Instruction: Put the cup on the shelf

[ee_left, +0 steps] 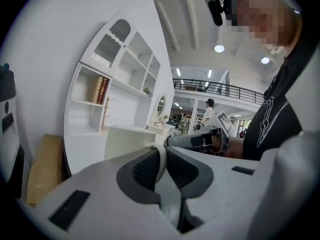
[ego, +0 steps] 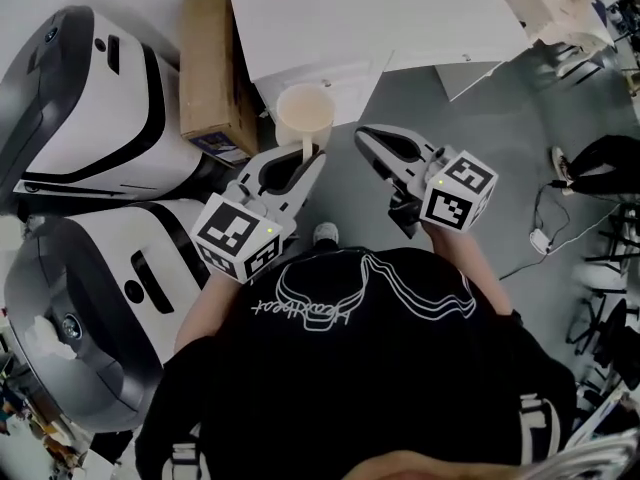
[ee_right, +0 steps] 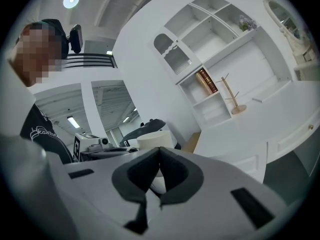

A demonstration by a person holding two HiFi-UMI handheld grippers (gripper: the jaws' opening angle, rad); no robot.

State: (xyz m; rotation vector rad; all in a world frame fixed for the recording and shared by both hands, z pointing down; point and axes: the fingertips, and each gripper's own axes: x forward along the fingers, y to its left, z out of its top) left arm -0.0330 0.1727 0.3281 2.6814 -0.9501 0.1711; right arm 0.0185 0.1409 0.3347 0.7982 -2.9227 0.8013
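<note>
A cream cup [ego: 303, 113] hangs in the air in front of the white shelf unit [ego: 370, 18]. My left gripper [ego: 308, 156] is shut on the cup's handle [ee_left: 161, 160], which shows pinched between the dark pads in the left gripper view. To its right, my right gripper [ego: 366, 138] is shut with nothing in it; its pads meet at the tip [ee_right: 160, 150]. From the right gripper view the cup [ee_right: 150, 140] shows just past the jaws. The shelf unit [ee_right: 220, 79] has open compartments [ee_left: 120, 84] and a low counter.
Two large white-and-black machine bodies [ego: 80, 98] [ego: 90, 308] stand at the left. A cardboard box [ego: 210, 68] leans beside the shelf unit. Books [ee_right: 206, 81] and a wooden mug tree [ee_right: 232, 96] sit in the shelf. Cables [ego: 550, 218] lie on the grey floor at right.
</note>
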